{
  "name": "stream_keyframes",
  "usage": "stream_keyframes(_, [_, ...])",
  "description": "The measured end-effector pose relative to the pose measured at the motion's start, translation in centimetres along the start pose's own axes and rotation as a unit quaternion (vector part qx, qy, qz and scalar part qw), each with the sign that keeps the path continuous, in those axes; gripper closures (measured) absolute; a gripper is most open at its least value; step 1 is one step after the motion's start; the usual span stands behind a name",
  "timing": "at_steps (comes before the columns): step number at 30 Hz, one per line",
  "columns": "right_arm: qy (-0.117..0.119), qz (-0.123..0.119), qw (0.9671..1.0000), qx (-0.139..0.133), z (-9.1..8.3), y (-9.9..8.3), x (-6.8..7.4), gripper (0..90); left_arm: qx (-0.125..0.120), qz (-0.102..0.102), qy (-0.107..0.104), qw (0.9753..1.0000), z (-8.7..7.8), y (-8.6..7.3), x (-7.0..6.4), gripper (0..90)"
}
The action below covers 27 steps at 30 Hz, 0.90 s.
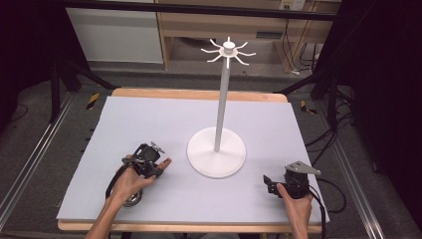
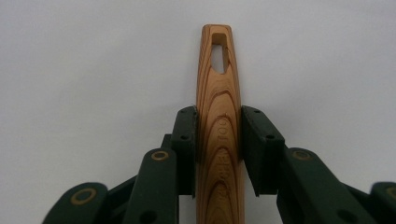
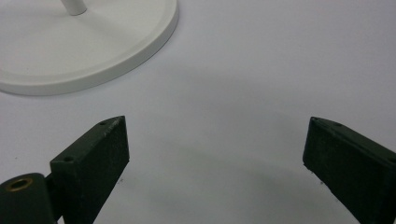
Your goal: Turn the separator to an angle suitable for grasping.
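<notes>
Wooden handle: pinched in left gripper, left of the hook stand; right gripper: jaws spread, empty. Step judged: carrying; next, lift the handle's slot onto a top hook.

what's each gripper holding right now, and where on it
The left gripper clamps a wooden handle on its two sides, below the slotted hanging hole. The right gripper is open and holds nothing.

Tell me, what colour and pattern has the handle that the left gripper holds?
The wooden handle is light brown with darker curved grain lines; the left gripper view shows it best.
</notes>
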State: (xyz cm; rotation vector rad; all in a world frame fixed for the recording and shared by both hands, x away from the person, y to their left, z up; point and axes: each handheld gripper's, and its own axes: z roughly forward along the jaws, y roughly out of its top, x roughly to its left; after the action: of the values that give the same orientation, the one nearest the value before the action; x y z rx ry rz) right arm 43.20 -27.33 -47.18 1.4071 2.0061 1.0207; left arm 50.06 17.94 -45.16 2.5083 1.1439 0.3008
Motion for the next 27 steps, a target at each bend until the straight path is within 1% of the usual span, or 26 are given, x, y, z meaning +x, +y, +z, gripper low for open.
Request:
stream_keyframes(1, [0.001, 0.004, 1.0000, 0.001, 0.0, 0.0, 0.1, 7.6, -0.002, 0.000, 0.000, 1.0000, 0.0, 0.0, 0.0, 67.2])
stream_keyframes(3, [0.000, 0.000, 1.0000, 0.000, 0.0, 0.0, 0.0, 7.6, -0.004, 0.000, 0.001, 1.0000, 0.0, -0.1, -0.1, 67.3])
stream_keyframes(7, [0.004, 0.002, 1.0000, 0.001, -0.1, 0.0, -0.1, 7.6, -0.011, 0.003, 0.005, 0.9999, -0.1, -0.2, -0.2, 67.3])
stream_keyframes(9, [0.004, 0.003, 1.0000, 0.000, -0.1, 0.0, -0.1, 7.6, -0.011, 0.005, 0.005, 0.9999, -0.1, -0.3, -0.2, 67.3])
stream_keyframes(12, [0.004, 0.005, 1.0000, 0.000, -0.1, 0.0, -0.1, 7.6, -0.019, 0.006, 0.007, 0.9998, -0.5, -0.4, -0.3, 67.3])
stream_keyframes(18, [0.004, 0.003, 1.0000, 0.000, 0.0, 0.0, -0.1, 7.6, -0.052, 0.002, -0.002, 0.9987, -2.1, -0.9, -0.1, 67.4])
stream_keyframes(20, [0.001, 0.000, 1.0000, -0.001, 0.0, 0.0, -0.1, 7.6, -0.066, -0.005, -0.001, 0.9978, -2.6, -1.1, 0.0, 67.4])
stream_keyframes(23, [0.002, 0.001, 1.0000, 0.000, 0.0, -0.1, -0.1, 7.6, -0.083, -0.009, 0.000, 0.9966, -3.3, -1.3, 0.1, 67.4])
stream_keyframes(27, [0.002, 0.003, 1.0000, 0.001, 0.0, -0.1, -0.1, 7.6, -0.101, -0.011, 0.001, 0.9948, -4.3, -1.6, 0.2, 67.5])
